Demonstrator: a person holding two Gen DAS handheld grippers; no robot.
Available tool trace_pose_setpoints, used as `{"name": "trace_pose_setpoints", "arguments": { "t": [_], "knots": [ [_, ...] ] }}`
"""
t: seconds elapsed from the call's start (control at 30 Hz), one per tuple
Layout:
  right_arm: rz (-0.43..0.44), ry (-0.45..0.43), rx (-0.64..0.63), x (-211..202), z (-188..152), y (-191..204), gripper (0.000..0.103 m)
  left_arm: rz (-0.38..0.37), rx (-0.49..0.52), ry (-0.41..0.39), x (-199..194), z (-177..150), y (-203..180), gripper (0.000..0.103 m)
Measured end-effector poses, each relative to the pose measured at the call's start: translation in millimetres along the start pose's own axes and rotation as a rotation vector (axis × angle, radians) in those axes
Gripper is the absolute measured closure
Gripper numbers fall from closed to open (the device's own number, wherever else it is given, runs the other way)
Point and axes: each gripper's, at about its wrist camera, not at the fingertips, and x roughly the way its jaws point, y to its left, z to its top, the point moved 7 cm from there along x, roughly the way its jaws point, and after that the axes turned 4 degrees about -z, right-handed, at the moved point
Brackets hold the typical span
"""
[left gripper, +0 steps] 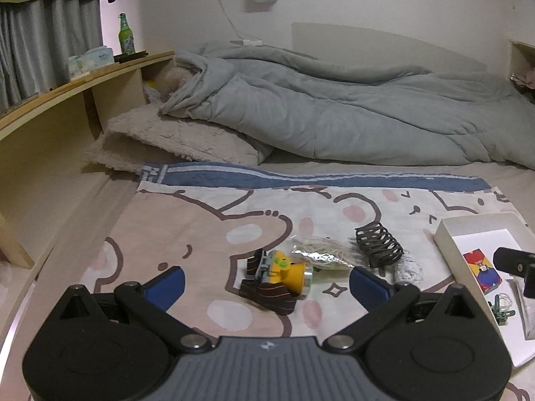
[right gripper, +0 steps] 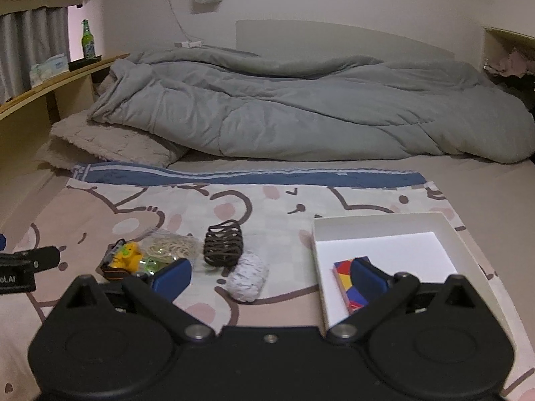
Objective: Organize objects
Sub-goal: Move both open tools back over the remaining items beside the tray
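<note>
A: What lies beyond the cartoon sheet (right gripper: 234,200)?

B: At twelve o'clock, a rumpled grey duvet (right gripper: 284,107) runs across the bed. A fuzzy beige pillow (right gripper: 110,143) pokes out from under its end at ten o'clock.

A: And further left?

B: A wooden shelf (left gripper: 83,80) at ten o'clock. On it stand a green bottle (left gripper: 125,33) and a tissue pack (left gripper: 90,58), with grey curtains (left gripper: 33,43) behind.

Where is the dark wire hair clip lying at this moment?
The dark wire hair clip lies on the cartoon sheet, in the middle of the right wrist view, between the bag of rubber bands and the white box, just behind the speckled roll.
</note>
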Motion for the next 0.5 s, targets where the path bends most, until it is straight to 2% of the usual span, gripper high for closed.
{"name": "trace_pose_setpoints", "arguments": {
  "t": [0.27,0.5],
  "knots": [
    [0.02,-0.022,-0.001,-7,0,7,0.001,0.024,0.016,-0.014,-1,-4,6,0.0],
    [0.049,-0.035,0.038,0,4,7,0.002,0.022,0.004,-0.027,16,-4,11,0.0]
  ]
}}
